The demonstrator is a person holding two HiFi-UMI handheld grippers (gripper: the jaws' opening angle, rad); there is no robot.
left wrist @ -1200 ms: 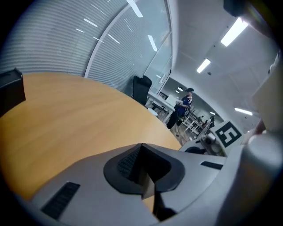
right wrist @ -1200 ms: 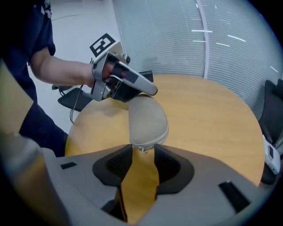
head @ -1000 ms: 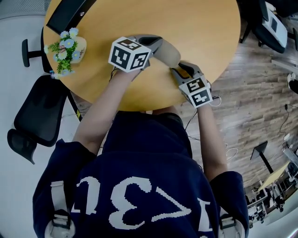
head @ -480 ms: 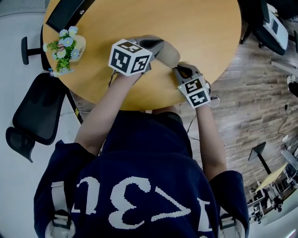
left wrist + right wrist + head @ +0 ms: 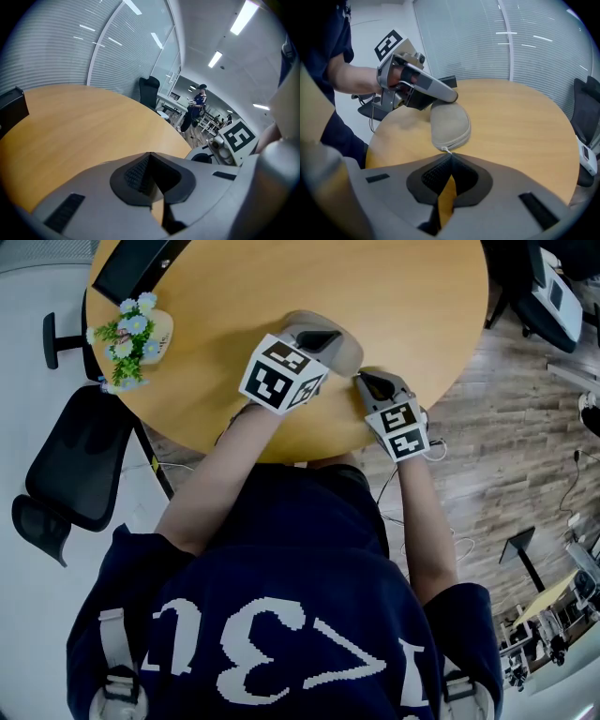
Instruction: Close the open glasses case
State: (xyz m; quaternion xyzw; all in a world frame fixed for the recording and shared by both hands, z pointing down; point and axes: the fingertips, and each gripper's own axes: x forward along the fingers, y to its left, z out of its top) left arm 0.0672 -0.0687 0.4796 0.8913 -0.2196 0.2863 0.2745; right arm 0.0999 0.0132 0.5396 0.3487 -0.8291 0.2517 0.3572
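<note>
**Wooden table, case between two grippers**

Near the table edge closest to the person, the case is lying flat with its lid lowered. The left gripper, jaws together and empty, is resting across the top of the case. The right gripper, whose jaws have just been closing, is pinching the zip pull at the case's near end between its tips.
</note>
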